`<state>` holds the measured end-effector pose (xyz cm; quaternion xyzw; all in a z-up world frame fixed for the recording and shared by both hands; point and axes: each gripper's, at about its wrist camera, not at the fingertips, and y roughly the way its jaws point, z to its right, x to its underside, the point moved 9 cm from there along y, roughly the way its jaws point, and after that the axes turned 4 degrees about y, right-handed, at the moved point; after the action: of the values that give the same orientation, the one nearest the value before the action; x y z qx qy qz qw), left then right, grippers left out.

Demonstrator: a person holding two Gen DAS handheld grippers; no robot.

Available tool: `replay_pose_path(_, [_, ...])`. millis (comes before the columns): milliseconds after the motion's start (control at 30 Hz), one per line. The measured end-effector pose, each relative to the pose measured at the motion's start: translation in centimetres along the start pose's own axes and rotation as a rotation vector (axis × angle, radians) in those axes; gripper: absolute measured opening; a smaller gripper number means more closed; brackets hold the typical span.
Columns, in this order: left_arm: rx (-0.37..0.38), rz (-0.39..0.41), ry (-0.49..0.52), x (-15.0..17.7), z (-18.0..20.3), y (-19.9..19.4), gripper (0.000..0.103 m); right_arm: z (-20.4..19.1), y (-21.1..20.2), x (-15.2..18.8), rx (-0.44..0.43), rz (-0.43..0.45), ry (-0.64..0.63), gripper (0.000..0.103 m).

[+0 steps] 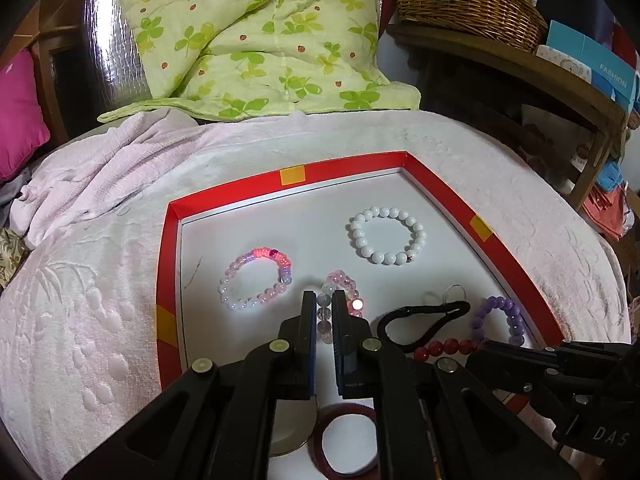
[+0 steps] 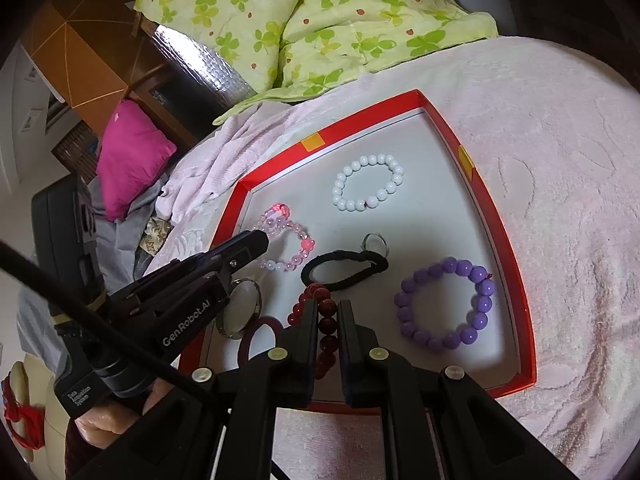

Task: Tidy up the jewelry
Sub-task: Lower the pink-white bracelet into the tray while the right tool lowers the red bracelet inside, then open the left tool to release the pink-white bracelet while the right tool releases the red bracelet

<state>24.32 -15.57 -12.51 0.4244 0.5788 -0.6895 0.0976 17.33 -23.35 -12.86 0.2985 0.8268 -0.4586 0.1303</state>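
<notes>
- Two grippers work over a red-rimmed tray with a white floor, lying on a pale pink blanket on a bed.
- Left gripper: its jaws stand close together around a strand of the pink-and-clear bead bracelet; beads sit in the narrow gap, though I cannot tell whether they are pinched tight.
- Right gripper: its jaws straddle the dark red bead bracelet near the tray's front edge, with beads running down the gap; a firm clamp cannot be confirmed.
- White bead bracelet lies alone toward the tray's far side.
- Another pink, clear and white bracelet lies left of the left jaws.
- Purple bead bracelet rests near the tray's right wall.
- Black hair tie lies between the red and pink strands, with a small ring touching its far end.
- Silver bangle and a maroon band sit at the tray's near left.
- Green clover-print quilt is heaped behind the blanket.
</notes>
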Motion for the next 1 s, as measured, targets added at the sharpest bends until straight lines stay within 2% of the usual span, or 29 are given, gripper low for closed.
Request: replay_pose_path(1000, [-0.053,-0.031,-0.013,1.0,-1.6,0.7,0.007,0.7,0.3,0.2,0.026,-0.014,0.018,0.011])
